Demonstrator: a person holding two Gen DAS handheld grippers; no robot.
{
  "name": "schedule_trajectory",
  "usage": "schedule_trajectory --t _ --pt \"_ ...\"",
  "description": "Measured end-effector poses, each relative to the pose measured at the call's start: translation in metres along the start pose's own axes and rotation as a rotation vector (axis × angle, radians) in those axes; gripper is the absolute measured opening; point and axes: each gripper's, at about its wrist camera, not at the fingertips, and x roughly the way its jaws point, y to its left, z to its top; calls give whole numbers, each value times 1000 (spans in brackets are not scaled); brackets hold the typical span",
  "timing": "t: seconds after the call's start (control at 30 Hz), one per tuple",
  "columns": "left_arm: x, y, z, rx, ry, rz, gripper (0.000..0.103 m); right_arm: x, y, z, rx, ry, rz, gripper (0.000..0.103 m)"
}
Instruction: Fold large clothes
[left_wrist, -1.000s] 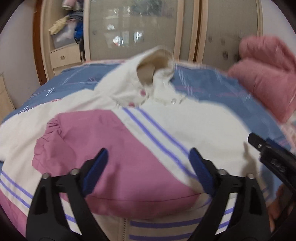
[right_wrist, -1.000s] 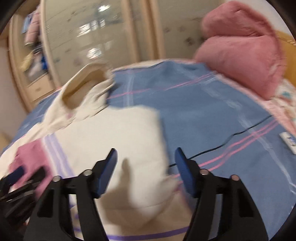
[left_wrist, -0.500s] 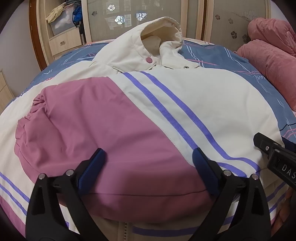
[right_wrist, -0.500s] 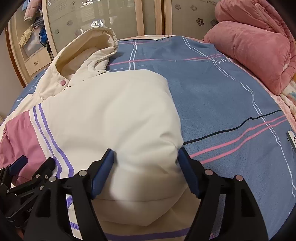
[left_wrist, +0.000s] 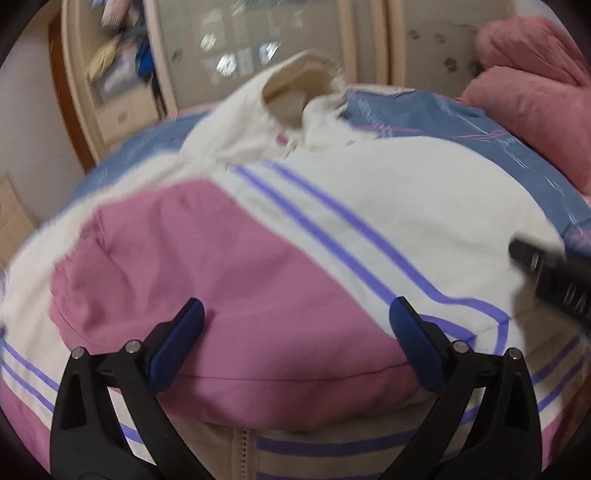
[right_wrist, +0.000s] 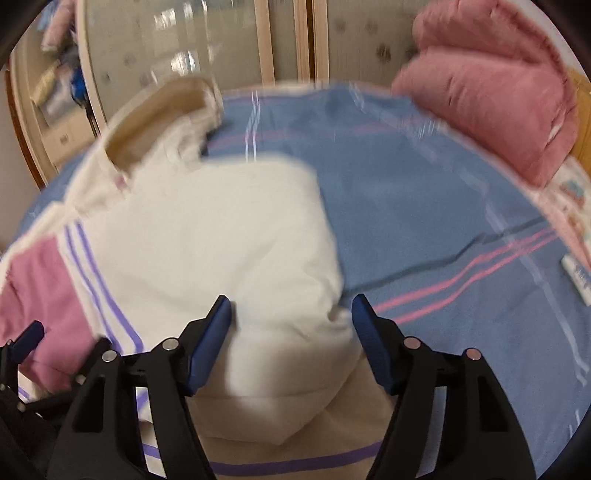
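Cream-pink jacket (left_wrist: 295, 258) spread under both claws; left claw (left_wrist: 295, 325) wide open, just widened; right claw (right_wrist: 291, 325) open, empty.

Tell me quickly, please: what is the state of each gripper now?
Left gripper: jaws open, just widened, astride the pink sleeve, not gripping.
Right gripper: jaws open over the cream jacket fold, nothing held.

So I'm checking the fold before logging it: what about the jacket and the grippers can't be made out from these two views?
- Jacket hem, both views: cut off by the bottom edge and the gripper frames.
- Hood snaps and collar, both views: smeared by motion blur.
- Whether the left gripper or right gripper pads touch the fabric: too blurred; both stand open.
- Small white object on the bedsheet, right wrist view: blurred, cut off.
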Motion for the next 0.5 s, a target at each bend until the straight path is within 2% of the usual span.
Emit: schedule_trajectory --t 0.13,0.27,0.3,0.4,0.5 --pt "2 8 0 -46 14 -23 101 5 -1 1 3 17 -5 71" --pt "-26 16 0 -91 -116 -21 101 0 -3 0 17 6 2 71" --pt "-29 18 1 -102 -124 -17 101 -5 -3 0 33 -3 8 71" --pt "-25 24 6 -117 -66 -4 101 -22 -3 1 39 -45 -2 70" --pt "-11 32 1 -148 11 -16 101 -27 2 -3 17 -32 -11 70"
